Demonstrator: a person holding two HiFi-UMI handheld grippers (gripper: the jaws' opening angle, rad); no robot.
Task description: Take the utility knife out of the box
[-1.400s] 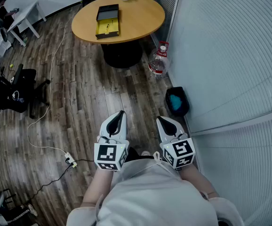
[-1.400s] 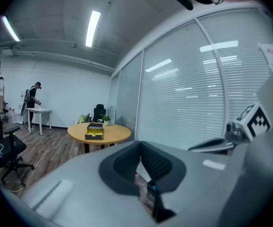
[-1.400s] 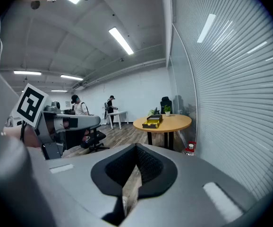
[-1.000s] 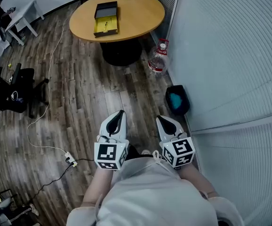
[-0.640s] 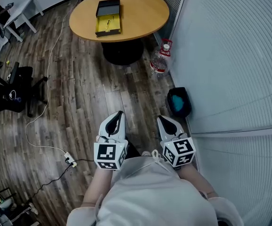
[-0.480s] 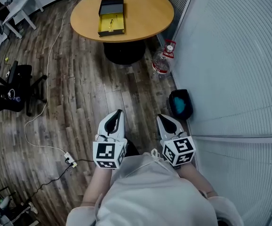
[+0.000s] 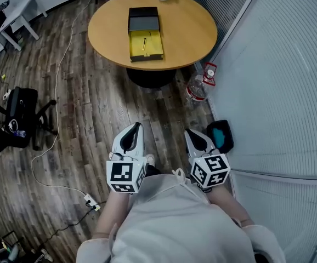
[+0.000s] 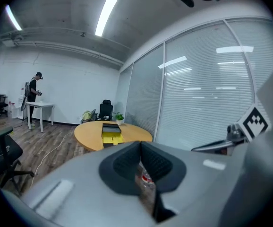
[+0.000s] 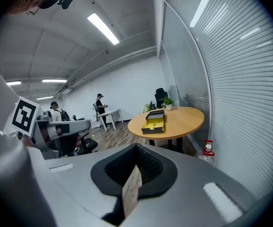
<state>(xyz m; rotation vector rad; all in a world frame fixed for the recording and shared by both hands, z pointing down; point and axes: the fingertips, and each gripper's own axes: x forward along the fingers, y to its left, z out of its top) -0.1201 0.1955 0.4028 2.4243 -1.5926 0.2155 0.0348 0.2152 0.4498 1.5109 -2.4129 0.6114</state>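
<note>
Yellow-lined box [image 7: 154,49] open on wooden counter [image 7: 188,29]: approach step, by the look of it.
Utility knife [image 7: 144,43] lies inside box; left claw [image 7: 135,127] and right claw [image 7: 191,133] both closed, empty, well apart from box; next: reach box, part one claw.

The left gripper [image 8: 140,143] has its jaws closed together with nothing between them. Beyond them stands a round wooden table [image 8: 87,135] bearing an open box [image 8: 111,131] with a yellow lining. A person [image 8: 33,91] stands at a white desk [image 8: 41,107] far left; blinds [image 8: 207,103] fill the right.
</note>
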